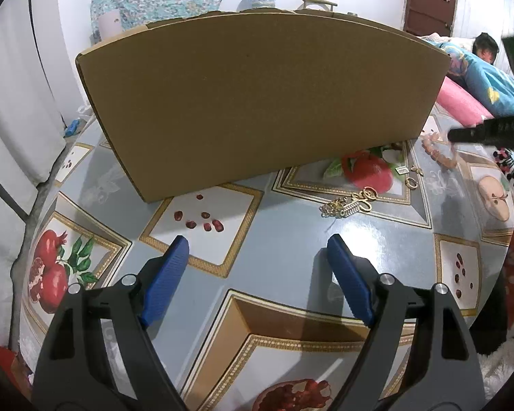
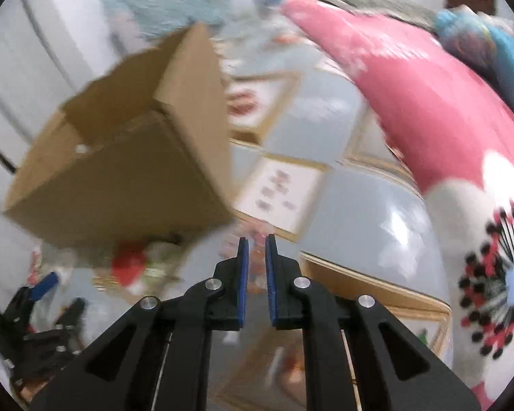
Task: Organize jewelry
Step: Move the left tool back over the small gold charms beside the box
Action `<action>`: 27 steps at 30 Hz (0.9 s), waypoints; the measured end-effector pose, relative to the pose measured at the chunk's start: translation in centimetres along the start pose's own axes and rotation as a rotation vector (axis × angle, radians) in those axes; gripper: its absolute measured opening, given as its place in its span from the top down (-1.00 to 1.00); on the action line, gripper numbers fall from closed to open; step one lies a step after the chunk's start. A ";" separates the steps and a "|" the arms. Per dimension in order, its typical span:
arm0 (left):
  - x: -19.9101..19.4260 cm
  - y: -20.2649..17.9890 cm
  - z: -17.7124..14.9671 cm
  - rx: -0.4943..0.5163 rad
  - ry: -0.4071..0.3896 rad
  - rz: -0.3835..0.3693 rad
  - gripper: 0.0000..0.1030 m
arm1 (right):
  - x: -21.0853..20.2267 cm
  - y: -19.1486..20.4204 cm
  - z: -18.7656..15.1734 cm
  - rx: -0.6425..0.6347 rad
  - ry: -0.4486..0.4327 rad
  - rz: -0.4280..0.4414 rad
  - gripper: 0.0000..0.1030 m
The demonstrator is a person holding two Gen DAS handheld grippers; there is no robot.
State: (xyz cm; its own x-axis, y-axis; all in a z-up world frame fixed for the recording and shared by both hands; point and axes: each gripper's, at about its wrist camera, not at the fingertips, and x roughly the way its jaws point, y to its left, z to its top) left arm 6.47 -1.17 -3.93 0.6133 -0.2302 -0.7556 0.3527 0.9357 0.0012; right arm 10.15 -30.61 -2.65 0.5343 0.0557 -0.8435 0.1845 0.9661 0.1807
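Observation:
A brown cardboard box (image 1: 257,99) stands on the patterned table; the right wrist view shows its open top (image 2: 120,157). Right of it lie a gold chain with pendant (image 1: 349,203), small gold earrings (image 1: 411,176) and a pink bead bracelet (image 1: 438,152). My left gripper (image 1: 257,246) is open and empty, low over the table in front of the box. My right gripper (image 2: 256,239) is nearly shut, with something pinkish and blurred between its blue pads; that view is motion-blurred. The right gripper's dark body (image 1: 490,130) shows above the bracelet in the left wrist view.
A pink bolster (image 2: 411,102) and a flowered cushion (image 2: 503,284) lie along the table's right edge. A person in blue (image 1: 479,72) lies beyond. A white wall (image 1: 17,102) is at left. The left gripper (image 2: 44,311) shows at lower left.

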 end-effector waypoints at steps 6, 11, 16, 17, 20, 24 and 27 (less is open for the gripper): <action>-0.7 -1.2 0.3 0.039 -0.029 -0.003 -0.53 | -1.8 0.2 -1.6 -0.031 -0.068 0.022 0.37; -1.1 -2.8 1.2 0.072 -0.080 -0.055 -0.30 | -2.4 2.2 -3.0 -0.102 -0.057 0.132 0.37; 0.0 -4.4 2.0 0.107 -0.055 -0.087 0.20 | -0.8 4.6 -4.5 -0.151 -0.002 0.184 0.37; 0.1 -4.5 2.0 0.106 -0.051 -0.088 0.27 | -0.7 4.8 -4.8 -0.154 0.003 0.191 0.37; 0.8 -4.5 2.5 0.110 -0.040 -0.071 0.34 | -0.2 5.3 -4.9 -0.160 0.018 0.217 0.37; 1.9 -4.0 2.8 0.109 -0.015 -0.064 0.33 | 0.3 5.4 -4.7 -0.154 0.033 0.240 0.37; 1.8 -3.6 2.8 0.111 -0.006 -0.056 0.32 | 0.1 5.3 -4.7 -0.150 0.029 0.246 0.37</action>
State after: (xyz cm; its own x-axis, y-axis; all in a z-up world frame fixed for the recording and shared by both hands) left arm 8.31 -5.71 -3.44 0.5949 -0.2828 -0.7524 0.4619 0.8863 0.0320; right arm 7.34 -24.32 -4.16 0.5236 0.2977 -0.7983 -0.0730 0.9492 0.3061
